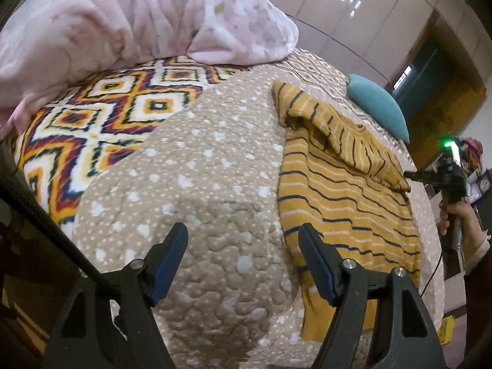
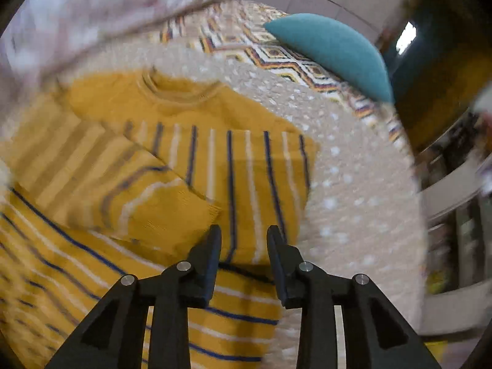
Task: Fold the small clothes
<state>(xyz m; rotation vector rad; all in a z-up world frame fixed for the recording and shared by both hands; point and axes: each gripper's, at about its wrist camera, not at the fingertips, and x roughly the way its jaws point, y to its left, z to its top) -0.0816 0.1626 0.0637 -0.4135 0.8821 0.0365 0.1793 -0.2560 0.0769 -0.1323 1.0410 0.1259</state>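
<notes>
I hold both tongs over the bed point(image 1: 196, 166), where the striped yellow sweater point(image 1: 344, 184) lies flat on the dotted quilt, one sleeve point(image 2: 147, 190) folded across its body. My right tongs point(image 2: 244, 233) hang parted and empty directly above the sweater, near that sleeve's cuff. My left tongs point(image 1: 243, 233), wide apart and grasping nothing, sit over bare quilt with the sweater off to their right, its long axis running from hem toward collar, so I judge the right hand nearer.

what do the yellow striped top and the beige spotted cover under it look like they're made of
Yellow striped top: looks like soft knit, likely cotton or wool blend; ribbed neckline and cuff, matte.
Beige spotted cover: seemingly quilted fabric; puckered, stitched surface, matte.
</notes>
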